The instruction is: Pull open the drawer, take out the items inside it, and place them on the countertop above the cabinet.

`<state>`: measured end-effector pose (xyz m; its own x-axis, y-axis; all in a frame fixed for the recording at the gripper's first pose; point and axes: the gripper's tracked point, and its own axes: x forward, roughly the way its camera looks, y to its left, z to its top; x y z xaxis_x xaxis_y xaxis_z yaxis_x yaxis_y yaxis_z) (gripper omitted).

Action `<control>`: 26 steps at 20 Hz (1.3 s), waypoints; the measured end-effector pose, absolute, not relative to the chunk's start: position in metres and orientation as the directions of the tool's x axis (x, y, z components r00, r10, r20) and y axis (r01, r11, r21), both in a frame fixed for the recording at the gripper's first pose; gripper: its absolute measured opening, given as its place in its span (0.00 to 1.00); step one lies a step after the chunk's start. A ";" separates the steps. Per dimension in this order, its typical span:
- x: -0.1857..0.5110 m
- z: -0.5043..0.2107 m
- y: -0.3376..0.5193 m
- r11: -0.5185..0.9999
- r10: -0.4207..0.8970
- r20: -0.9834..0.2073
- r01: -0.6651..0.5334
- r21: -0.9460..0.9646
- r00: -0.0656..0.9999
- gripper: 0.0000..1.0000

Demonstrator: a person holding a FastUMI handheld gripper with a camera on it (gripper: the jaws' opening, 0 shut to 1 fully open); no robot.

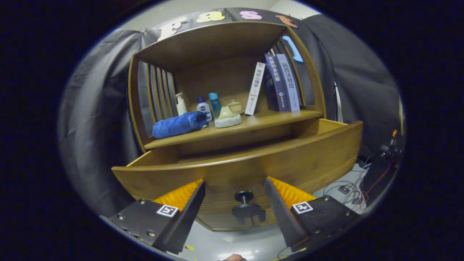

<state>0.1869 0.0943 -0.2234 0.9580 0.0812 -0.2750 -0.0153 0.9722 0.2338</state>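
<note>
The gripper hangs released before a wooden cabinet, its fingers spread wide to either side of the dark knob on the pulled-open drawer, touching nothing; the drawer's inside is hidden behind its curved front. On the counter above the drawer lie a rolled blue towel, a pump bottle, a small white bottle, a blue tube, two pale ceramic pieces and three leaning books. Black cloth walls the booth behind, and loose cables trail across the pale floor to the right.
</note>
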 end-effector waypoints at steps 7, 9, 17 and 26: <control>0.222 -0.225 0.103 0.976 0.079 -0.296 -0.014 0.215 0.952 0.99; 0.231 -0.225 0.102 0.977 0.080 -0.299 -0.016 0.212 0.951 0.99; 0.257 -0.227 0.104 0.973 0.092 -0.293 -0.024 0.229 0.952 0.99; 0.286 -0.230 0.109 0.971 0.090 -0.297 -0.019 0.237 0.951 0.99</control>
